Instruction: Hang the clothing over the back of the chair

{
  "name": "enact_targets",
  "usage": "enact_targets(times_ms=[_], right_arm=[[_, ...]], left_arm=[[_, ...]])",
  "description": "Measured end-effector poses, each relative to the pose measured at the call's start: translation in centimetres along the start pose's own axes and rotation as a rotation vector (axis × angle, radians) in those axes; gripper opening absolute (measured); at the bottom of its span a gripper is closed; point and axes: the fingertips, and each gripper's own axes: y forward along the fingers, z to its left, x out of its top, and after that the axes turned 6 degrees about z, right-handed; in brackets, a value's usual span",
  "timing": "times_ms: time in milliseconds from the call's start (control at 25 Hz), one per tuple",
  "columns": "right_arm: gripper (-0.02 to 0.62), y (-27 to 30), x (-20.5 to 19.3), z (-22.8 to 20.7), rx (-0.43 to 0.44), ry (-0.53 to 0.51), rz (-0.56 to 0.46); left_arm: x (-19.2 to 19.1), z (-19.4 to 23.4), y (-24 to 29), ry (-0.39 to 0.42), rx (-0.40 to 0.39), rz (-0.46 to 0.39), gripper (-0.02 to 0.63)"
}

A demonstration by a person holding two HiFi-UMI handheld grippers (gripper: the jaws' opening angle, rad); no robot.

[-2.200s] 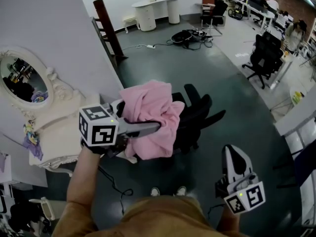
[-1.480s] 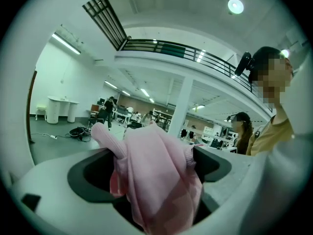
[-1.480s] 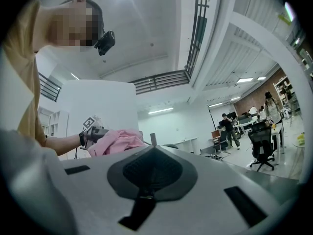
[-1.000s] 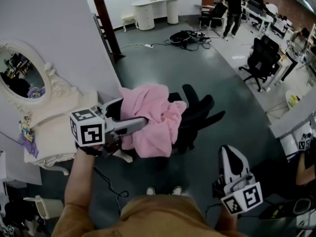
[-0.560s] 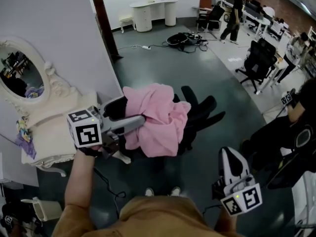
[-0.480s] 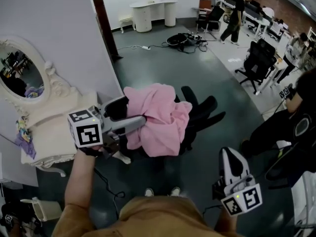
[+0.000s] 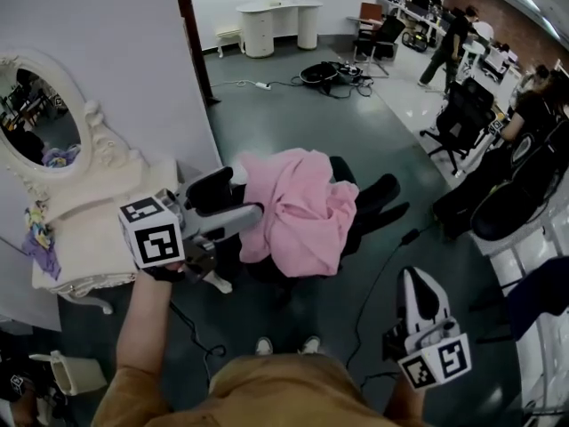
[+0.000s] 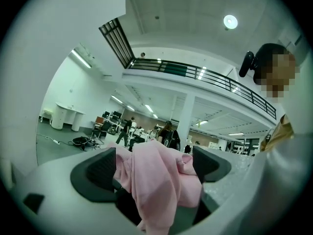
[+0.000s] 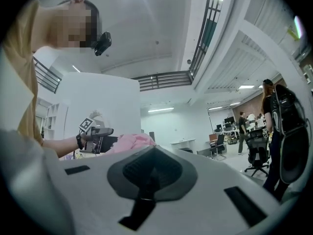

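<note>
A pink garment [image 7: 302, 212] hangs bunched over a black office chair [image 7: 380, 194] in the head view, hiding most of the chair. My left gripper [image 7: 242, 198] is shut on the garment's left edge, level with the chair's top. In the left gripper view the pink cloth [image 8: 156, 180] fills the gap between the two dark pads [image 8: 98, 173]. My right gripper [image 7: 422, 294] hangs low at the right, shut and empty, away from the chair. Its pads [image 9: 151, 173] meet in the right gripper view, which also shows the left gripper [image 9: 98, 133] and garment [image 9: 129, 141] in the distance.
A white dresser [image 7: 84, 238] with an oval mirror [image 7: 40, 105] stands against the white wall [image 7: 98, 34] at the left, close to the chair. A cable [image 7: 382, 256] runs over the floor. More office chairs [image 7: 462, 105] and people [image 7: 533, 105] are at the right.
The left gripper and the pink garment have shifted a little right, over the chair. People have walked in at the right. The right gripper has stayed put.
</note>
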Motion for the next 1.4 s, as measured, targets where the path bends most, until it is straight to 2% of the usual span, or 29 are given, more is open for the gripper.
enact_targets(times_ms=[120, 320, 480, 520, 600, 760, 880, 1000, 1120, 1400], right_arm=[[0.005, 0.4, 0.1, 1.0, 0.011, -0.005, -0.001], [0.005, 0.7, 0.5, 2.6, 0.029, -0.015, 0.000], [0.005, 1.2, 0.3, 3.6, 0.041, -0.016, 0.001], [0.005, 1.3, 0.3, 3.8, 0.046, -0.017, 0.000], [0.005, 1.6, 0.2, 4.2, 0.056, -0.019, -0.001], [0.005, 2.2, -0.2, 4.9, 0.063, -0.019, 0.007], [0.005, 2.4, -0.2, 5.1, 0.061, -0.017, 0.010], [0.005, 2.9, 0.5, 4.7, 0.058, -0.008, 0.003], [0.005, 3.4, 1.0, 4.2, 0.051, -0.014, -0.008], [0.005, 4.2, 1.7, 3.9, 0.042, -0.049, -0.020]], left_arm=[[-0.2, 0.7, -1.0, 0.019, 0.049, -0.010, 0.483], [-0.7, 2.2, -3.4, 0.091, 0.199, -0.010, 0.477], [-1.7, 3.1, -5.7, 0.089, 0.262, -0.031, 0.444], [-2.0, 3.4, -6.5, 0.092, 0.294, -0.037, 0.408], [-2.4, 4.2, -8.2, 0.098, 0.364, -0.048, 0.250], [-2.9, 5.3, -11.5, 0.109, 0.478, -0.079, 0.132], [-2.0, 5.0, -13.7, 0.134, 0.534, -0.145, 0.019], [-0.2, 3.8, -14.7, 0.157, 0.540, -0.216, 0.005], [0.6, 3.3, -16.0, 0.209, 0.592, -0.245, 0.005], [-0.6, 1.3, -20.2, 0.257, 0.655, -0.305, 0.003]])
